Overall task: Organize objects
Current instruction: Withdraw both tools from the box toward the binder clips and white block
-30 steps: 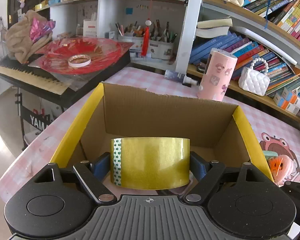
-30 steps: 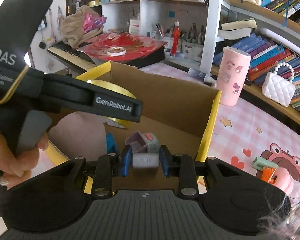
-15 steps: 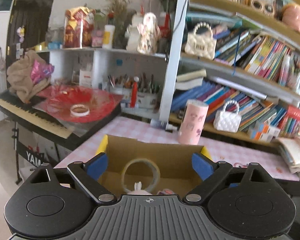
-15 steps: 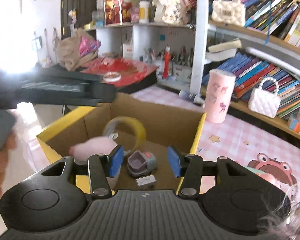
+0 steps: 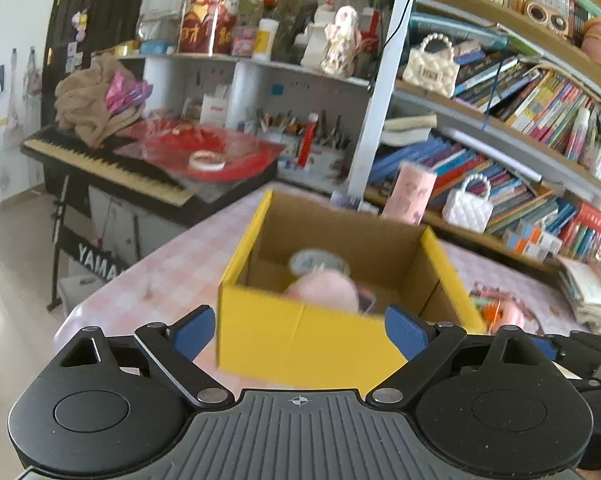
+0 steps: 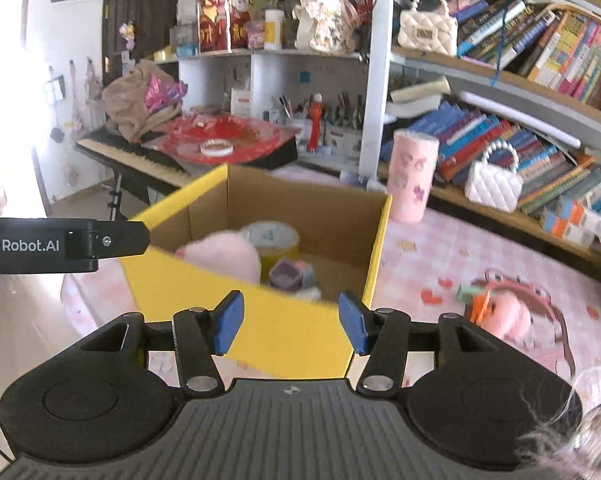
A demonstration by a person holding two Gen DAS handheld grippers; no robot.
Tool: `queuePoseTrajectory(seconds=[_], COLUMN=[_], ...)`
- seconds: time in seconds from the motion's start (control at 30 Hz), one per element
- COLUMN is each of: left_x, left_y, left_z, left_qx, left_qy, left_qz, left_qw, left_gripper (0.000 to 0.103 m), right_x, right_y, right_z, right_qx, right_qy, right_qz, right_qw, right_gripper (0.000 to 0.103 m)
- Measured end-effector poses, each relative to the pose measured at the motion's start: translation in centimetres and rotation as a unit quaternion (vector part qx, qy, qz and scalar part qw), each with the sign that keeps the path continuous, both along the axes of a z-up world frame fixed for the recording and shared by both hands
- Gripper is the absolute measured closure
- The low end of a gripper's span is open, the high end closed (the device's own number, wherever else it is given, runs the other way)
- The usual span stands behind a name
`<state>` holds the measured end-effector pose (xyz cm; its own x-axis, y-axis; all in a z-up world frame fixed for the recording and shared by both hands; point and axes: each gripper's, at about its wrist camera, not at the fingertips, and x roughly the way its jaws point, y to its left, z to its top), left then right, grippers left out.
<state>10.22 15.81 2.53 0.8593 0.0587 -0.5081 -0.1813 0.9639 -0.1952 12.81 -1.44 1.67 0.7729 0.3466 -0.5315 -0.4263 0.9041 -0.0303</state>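
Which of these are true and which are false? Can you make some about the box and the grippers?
1. The tape roll is inside the box. True.
2. The left gripper holds the tape roll. False: its jaws are open with nothing between them.
3. The pink tumbler stands inside the box. False: it stands on the table, beyond the box.
4. The right gripper is empty. True: its jaws have just been opening, nothing between them.
5. A pink plush lies in the box. True.
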Motion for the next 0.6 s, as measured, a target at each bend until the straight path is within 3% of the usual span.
queuePoseTrajectory(seconds=[0.6], left_x=[-7.3], left_y=[-2.3], left_z=[-4.3], left_qx=[0.027], left_qy=[0.081], left_qz=[-0.035], left_qw=[0.9957], left_gripper=[0.009], right_x=[-9.0], right_y=[-1.8], right_z=[-4.2], right_qx=[0.004], right_qy=[0.067], right_qz=[-0.126], right_qw=[0.99], right_gripper=[0.046])
